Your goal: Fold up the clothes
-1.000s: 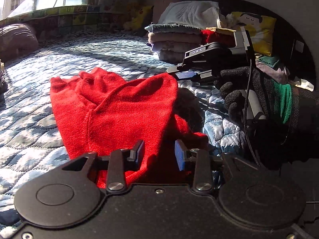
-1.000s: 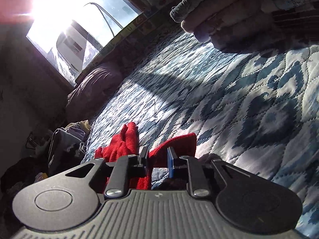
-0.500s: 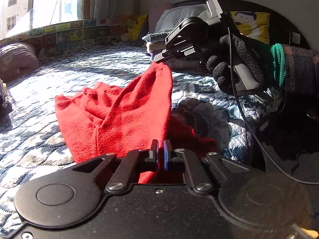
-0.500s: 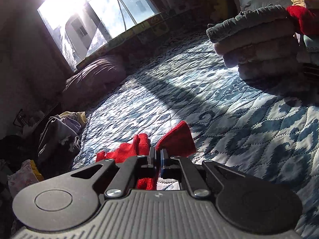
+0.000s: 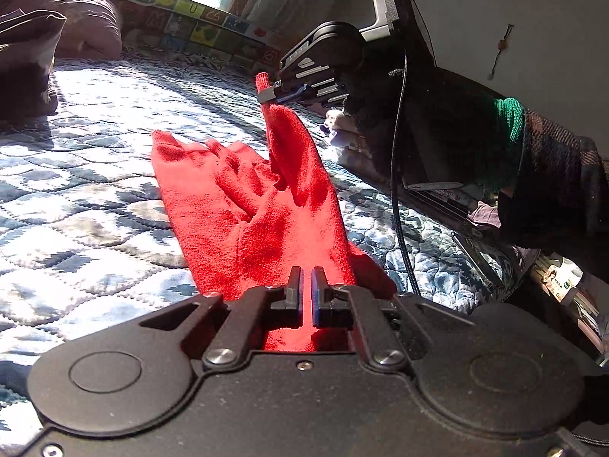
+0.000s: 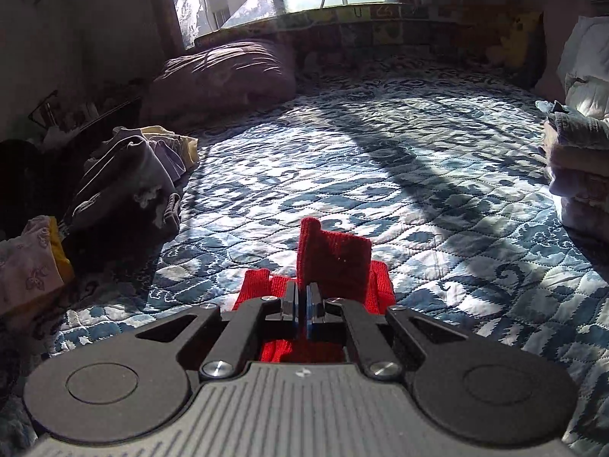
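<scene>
A red knitted garment (image 5: 262, 213) lies partly on the blue patterned quilt (image 5: 83, 198) and is lifted at two ends. My left gripper (image 5: 307, 272) is shut on its near edge. In the left wrist view my right gripper (image 5: 271, 90), held by a black-gloved hand (image 5: 384, 122), is shut on a far corner and holds it up above the bed. In the right wrist view the right gripper (image 6: 303, 289) pinches the red garment (image 6: 333, 257), whose corner stands up beyond the fingertips.
A stack of folded clothes (image 6: 578, 167) sits at the right of the bed. A loose heap of clothes (image 6: 129, 179) lies at the left edge, a brown pillow (image 6: 224, 76) by the window. A sleeve (image 5: 552, 182) crosses the right side.
Both grippers closed on the red garment. The right gripper then rose and swung, lifting its corner high off the quilt; the left moved up with the near edge.
</scene>
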{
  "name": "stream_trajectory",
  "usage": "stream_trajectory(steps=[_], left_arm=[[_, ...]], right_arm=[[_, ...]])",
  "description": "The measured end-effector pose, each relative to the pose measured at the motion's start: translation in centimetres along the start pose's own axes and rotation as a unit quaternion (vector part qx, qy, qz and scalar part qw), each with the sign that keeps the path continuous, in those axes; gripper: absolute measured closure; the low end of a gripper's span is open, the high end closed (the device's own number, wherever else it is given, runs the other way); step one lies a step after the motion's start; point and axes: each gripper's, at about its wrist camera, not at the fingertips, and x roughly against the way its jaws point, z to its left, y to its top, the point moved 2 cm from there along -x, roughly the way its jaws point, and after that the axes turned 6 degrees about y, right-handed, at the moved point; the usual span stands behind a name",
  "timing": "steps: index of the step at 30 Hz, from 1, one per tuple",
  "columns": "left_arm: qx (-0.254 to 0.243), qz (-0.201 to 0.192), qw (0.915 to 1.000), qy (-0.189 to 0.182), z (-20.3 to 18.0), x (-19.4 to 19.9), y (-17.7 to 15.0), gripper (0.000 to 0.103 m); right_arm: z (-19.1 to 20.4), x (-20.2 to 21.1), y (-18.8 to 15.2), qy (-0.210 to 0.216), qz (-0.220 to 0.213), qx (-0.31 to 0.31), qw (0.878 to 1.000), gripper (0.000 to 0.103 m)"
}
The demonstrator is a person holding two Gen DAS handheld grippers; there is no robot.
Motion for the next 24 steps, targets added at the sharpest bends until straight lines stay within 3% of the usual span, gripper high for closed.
stream_trajectory(steps=[4,7,10,13,15,19,23,24], left_arm=[[0.036,-0.005,0.9993,0.012,1.8,0.2,0.4,0.1],[0.056,-0.011,0.9982,0.018,2.9,0.4,0.7,0.1],[0.086,-0.017,0.9959,0.024,4.4,0.6,1.0,0.1],[0.125,-0.017,0.9915,0.032,6.2,0.0,1.6,0.1],[0.147,-0.019,0.9884,0.033,7.2,-0.6,2.3,0.1],[0.194,-0.032,0.9804,0.012,8.4,-2.1,4.3,0.098],[0.218,-0.035,0.9754,-0.003,8.5,-4.9,6.3,0.076],[0.224,-0.032,0.9742,-0.003,8.8,-6.0,6.8,0.076]], right_arm=[[1.5,-3.2,-0.1,-0.004,0.032,-0.01,0.999,0.097],[1.2,-4.1,-0.1,0.025,0.034,-0.048,0.998,0.093],[0.7,-2.5,0.1,0.047,0.009,-0.055,0.997,0.091],[-0.5,1.2,-0.3,0.07,-0.028,-0.044,0.996,0.078],[-1.8,3.8,-1.6,0.085,-0.047,-0.044,0.994,0.072],[-3.2,7.8,-5.8,0.088,-0.062,-0.028,0.994,0.072],[-3.3,10.3,-10.7,0.089,-0.071,0.005,0.994,0.072],[-3.0,10.5,-11.6,0.091,-0.073,0.018,0.993,0.072]])
